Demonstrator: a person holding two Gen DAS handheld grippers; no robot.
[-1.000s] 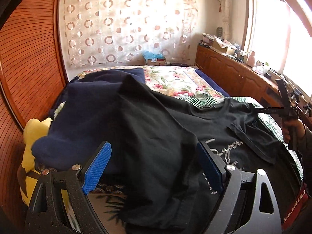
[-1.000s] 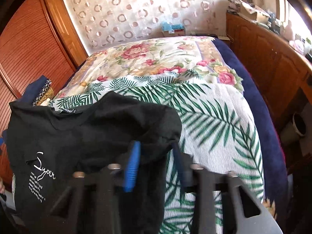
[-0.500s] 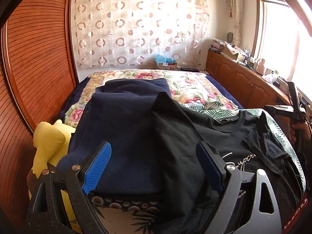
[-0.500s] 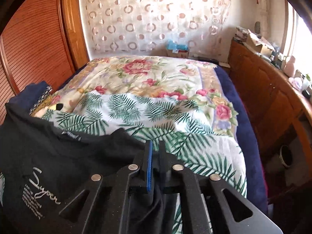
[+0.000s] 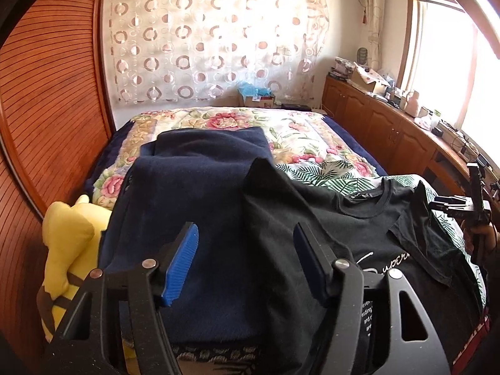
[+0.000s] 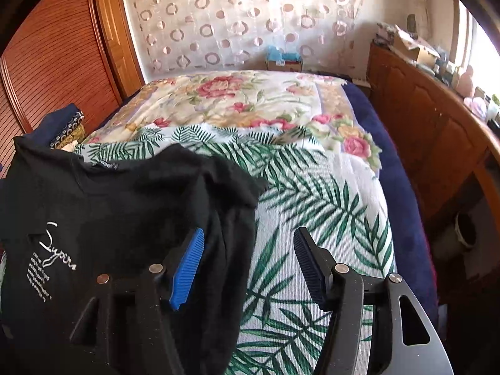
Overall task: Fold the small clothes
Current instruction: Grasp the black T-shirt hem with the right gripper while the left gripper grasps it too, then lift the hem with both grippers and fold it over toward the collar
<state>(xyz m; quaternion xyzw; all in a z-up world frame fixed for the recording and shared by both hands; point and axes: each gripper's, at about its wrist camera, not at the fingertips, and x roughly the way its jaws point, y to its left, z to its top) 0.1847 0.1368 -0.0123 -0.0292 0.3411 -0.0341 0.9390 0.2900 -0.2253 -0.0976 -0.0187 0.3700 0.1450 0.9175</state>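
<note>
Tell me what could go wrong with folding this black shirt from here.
1. The black T-shirt lies partly over the navy garment; a low pinch by the open left gripper might catch both fabrics.
2. The folded-in sleeve looks loose and might flop open when the shirt is moved.
3. The right gripper is open, jaws apart, holding nothing, so the shirt may bunch on the palm-leaf sheet.

One black T-shirt (image 5: 368,228), one navy garment (image 5: 193,193), one yellow plush toy (image 5: 67,240), two claws: left claw (image 5: 247,262), right claw (image 6: 248,265).
</note>
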